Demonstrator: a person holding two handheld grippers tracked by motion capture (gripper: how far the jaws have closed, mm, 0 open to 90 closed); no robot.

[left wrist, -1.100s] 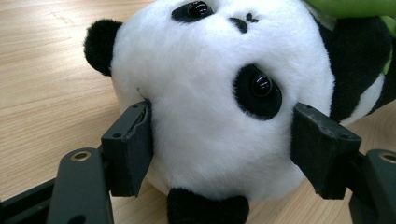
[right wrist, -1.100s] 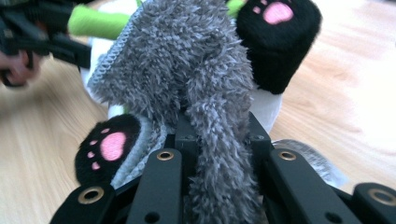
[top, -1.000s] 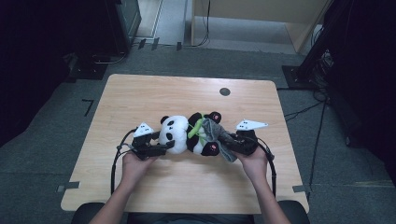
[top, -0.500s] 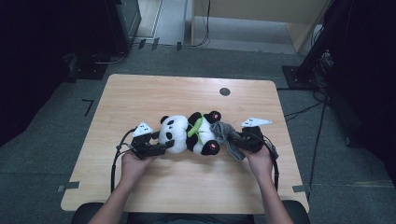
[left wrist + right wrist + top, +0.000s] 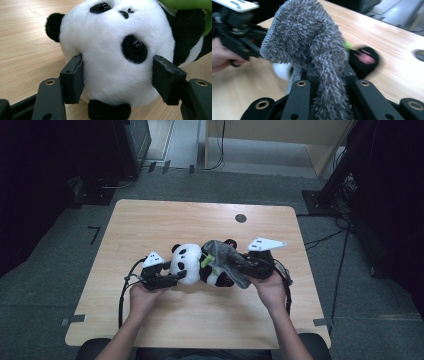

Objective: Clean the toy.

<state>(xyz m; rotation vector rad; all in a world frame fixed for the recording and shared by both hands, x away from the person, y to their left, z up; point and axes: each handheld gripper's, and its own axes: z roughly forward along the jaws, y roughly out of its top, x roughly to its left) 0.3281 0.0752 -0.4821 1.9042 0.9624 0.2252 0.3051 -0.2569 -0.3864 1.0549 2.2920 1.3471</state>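
High view: person's hands come in from the bottom edge. Left tongs [image 5: 172,279] sit at the head end of a panda plush [image 5: 189,265] lying on the counter [image 5: 150,225]. Right tongs [image 5: 239,266] on the other side, gripping a grey fuzzy sock [image 5: 227,257] draped over the panda's body and legs, so the panda lies between the 2 tongs.

Left gripper view: left tongs [image 5: 117,80] roughly half open, one pad either side of the panda's white head [image 5: 110,50]. Jaws have just been closing w/ the head between them; the pads touch the fur, but can't tell if they press it yet. Counter shows beyond and under the head.

Right gripper view: right tongs [image 5: 328,75] clamped nearly shut on the sock [image 5: 312,40], which rises just ahead of the jaws; a pink-padded paw [image 5: 364,58] blurs behind it, left tongs farther off.

To do it well, imo: the step looks like working the sock at the panda's legs. Left should squeeze the head firmly so the body can't slide. Right keeps a deep bite on the fabric, moves smoothly along the legs, no jerks, or the sock slips.
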